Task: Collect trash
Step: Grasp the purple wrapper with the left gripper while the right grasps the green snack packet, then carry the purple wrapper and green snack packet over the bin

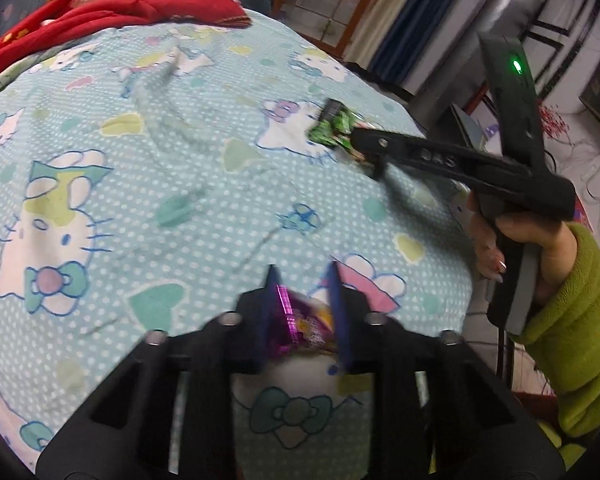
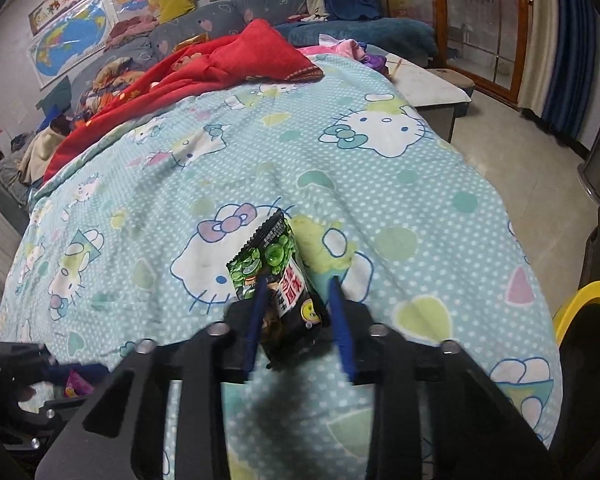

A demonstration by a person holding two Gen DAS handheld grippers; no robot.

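left gripper (image 1: pixel 304 276): clamped on purple wrapper (image 1: pixel 296 322), which sits between the blue fingers (image 1: pixel 274 300), above the near edge of the bedspread (image 1: pixel 140 168)
right gripper (image 2: pixel 298 286): gripping green snack packet (image 2: pixel 276 264), packet tilted, top end sticking up past the fingertips
right gripper, left view (image 1: pixel 364 148): over the bedspread's right edge, green packet at its tip
right hand (image 1: pixel 536 256): on the handle, green fleece sleeve (image 1: pixel 576 344)
bedspread: light blue, cat print
far end: red blanket (image 2: pixel 220 68) heaped across the bedspread
yellow rim (image 2: pixel 580 304): off the right edge, low
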